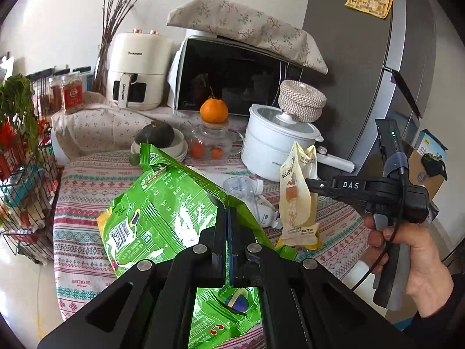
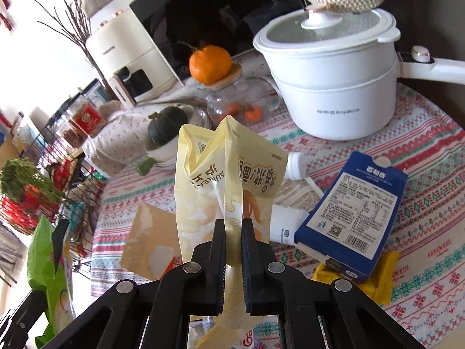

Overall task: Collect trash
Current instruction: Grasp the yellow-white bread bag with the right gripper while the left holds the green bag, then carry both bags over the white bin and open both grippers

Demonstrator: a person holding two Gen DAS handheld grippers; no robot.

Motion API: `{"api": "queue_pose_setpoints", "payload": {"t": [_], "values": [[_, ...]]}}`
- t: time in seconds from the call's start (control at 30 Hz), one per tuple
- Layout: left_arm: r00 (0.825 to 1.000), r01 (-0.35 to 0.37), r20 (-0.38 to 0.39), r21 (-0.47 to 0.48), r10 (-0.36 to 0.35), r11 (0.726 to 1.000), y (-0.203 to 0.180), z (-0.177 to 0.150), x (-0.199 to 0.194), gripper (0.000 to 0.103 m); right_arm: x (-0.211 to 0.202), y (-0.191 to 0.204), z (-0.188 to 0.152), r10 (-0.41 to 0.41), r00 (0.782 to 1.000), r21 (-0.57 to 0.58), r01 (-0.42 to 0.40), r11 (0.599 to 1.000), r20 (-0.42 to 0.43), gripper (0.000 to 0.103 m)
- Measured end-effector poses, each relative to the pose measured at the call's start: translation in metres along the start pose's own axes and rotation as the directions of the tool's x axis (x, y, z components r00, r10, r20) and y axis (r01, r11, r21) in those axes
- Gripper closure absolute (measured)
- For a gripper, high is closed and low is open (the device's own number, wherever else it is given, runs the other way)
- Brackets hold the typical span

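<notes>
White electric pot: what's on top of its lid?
A woven beige basket sits on the knob of the white electric pot's glass lid. The basket's contents and the pot's inside can't be made out.

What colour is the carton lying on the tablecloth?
Dark blue carton, white label panel; right wrist view.

A: How much of the green snack bag (image 1: 162,209) is hidden?

B: Its lower part sits behind the left hand-held gripper (image 1: 229,232), and the bottom edge cuts it off.

A: And the white bottle (image 2: 293,165)?

B: Mostly covered by the yellow pouch (image 2: 229,174) and the blue carton (image 2: 357,212).

A: The yellow wrapper (image 2: 386,276)?

B: Only an edge shows beneath that carton. The carton's fine print is too small to read.
</notes>
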State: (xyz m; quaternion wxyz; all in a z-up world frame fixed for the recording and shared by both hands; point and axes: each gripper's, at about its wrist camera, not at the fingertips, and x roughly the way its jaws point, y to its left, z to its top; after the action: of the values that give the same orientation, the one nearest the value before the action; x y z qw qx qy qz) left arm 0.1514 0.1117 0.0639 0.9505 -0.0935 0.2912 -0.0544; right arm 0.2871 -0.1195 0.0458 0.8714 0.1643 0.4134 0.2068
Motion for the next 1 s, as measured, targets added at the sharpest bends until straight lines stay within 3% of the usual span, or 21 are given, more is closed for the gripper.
{"api": "queue_pose_setpoints", "payload": {"t": [0.23, 0.5, 0.73, 0.83, 0.93, 1.0], "values": [[0.995, 0.066, 0.066, 0.043, -0.069, 0.997, -0.035, 0.007, -0.025, 0.103, -0.076, -0.009, -0.008, 0.039, 0.996, -0.021, -0.037, 0.999, 0.075, 0.095], [0.969, 0.243, 0.013, 0.111, -0.246, 0.964, -0.106, -0.005, -0.021, 0.103, -0.158, -0.07, -0.051, -0.05, 0.99, 0.008, 0.05, 0.999, 0.13, 0.095], [0.923, 0.384, -0.106, 0.225, -0.369, 0.896, -0.193, -0.042, -0.001, 0.103, -0.192, -0.155, -0.1, -0.164, 0.98, 0.149, 0.147, 0.978, 0.109, 0.095], [0.897, 0.44, -0.176, 0.252, -0.406, 0.862, -0.228, -0.063, 0.012, 0.103, -0.197, -0.187, -0.121, -0.222, 0.97, 0.197, 0.201, 0.96, 0.094, 0.095], [0.867, 0.49, -0.247, 0.278, -0.432, 0.826, -0.262, -0.088, 0.028, 0.103, -0.199, -0.214, -0.145, -0.309, 0.947, 0.222, 0.284, 0.933, 0.087, 0.095], [0.845, 0.521, -0.304, 0.291, -0.439, 0.802, -0.284, -0.109, 0.041, 0.103, -0.195, -0.233, -0.161, -0.307, 0.951, 0.269, 0.287, 0.92, 0.036, 0.095]]}}
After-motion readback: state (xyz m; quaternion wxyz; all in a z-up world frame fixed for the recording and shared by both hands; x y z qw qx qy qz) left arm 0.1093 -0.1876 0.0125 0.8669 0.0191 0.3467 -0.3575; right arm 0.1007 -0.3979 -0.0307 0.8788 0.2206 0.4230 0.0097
